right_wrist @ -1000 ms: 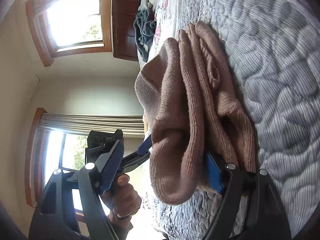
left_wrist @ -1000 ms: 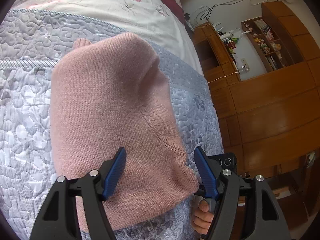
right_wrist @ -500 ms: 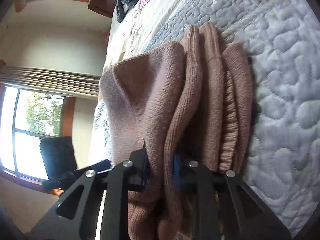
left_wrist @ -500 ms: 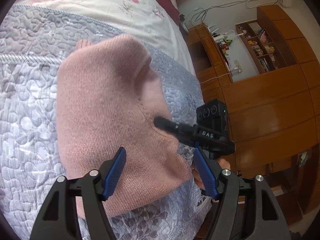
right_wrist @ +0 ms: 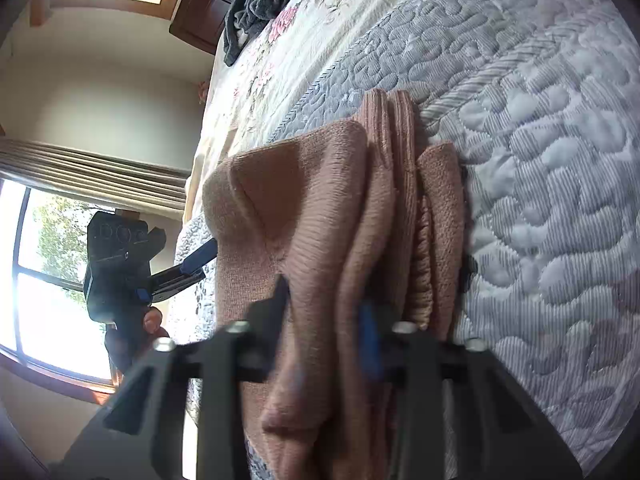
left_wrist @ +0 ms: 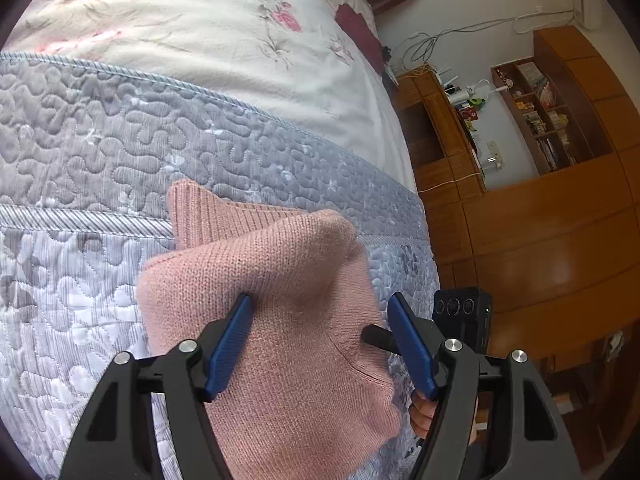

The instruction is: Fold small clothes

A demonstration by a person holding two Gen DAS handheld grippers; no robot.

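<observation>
A pink knitted sweater (left_wrist: 280, 300) lies folded in several layers on the grey quilted bedspread (left_wrist: 120, 152). Its ribbed edge (left_wrist: 192, 216) sticks out at the far side. My left gripper (left_wrist: 320, 344) hovers open over the sweater's near part, with nothing pinched between the blue pads. In the right wrist view the sweater (right_wrist: 304, 200) shows as stacked folds seen edge-on. My right gripper (right_wrist: 324, 312) is shut on the upper folds at the near edge. The left gripper (right_wrist: 196, 268) reaches in from the left against the top layer.
A floral sheet (left_wrist: 200, 20) covers the bed beyond the quilt. A dark garment (right_wrist: 256, 4) lies at the far end of the bed. Wooden cabinets and shelves (left_wrist: 540, 240) stand past the bed's right edge. Windows (right_wrist: 48, 260) fill the left of the right wrist view.
My right gripper went from open around the folds to shut on them. The left gripper stayed open and drew back, so the sweater looks shorter and its ribbed edge shows.
</observation>
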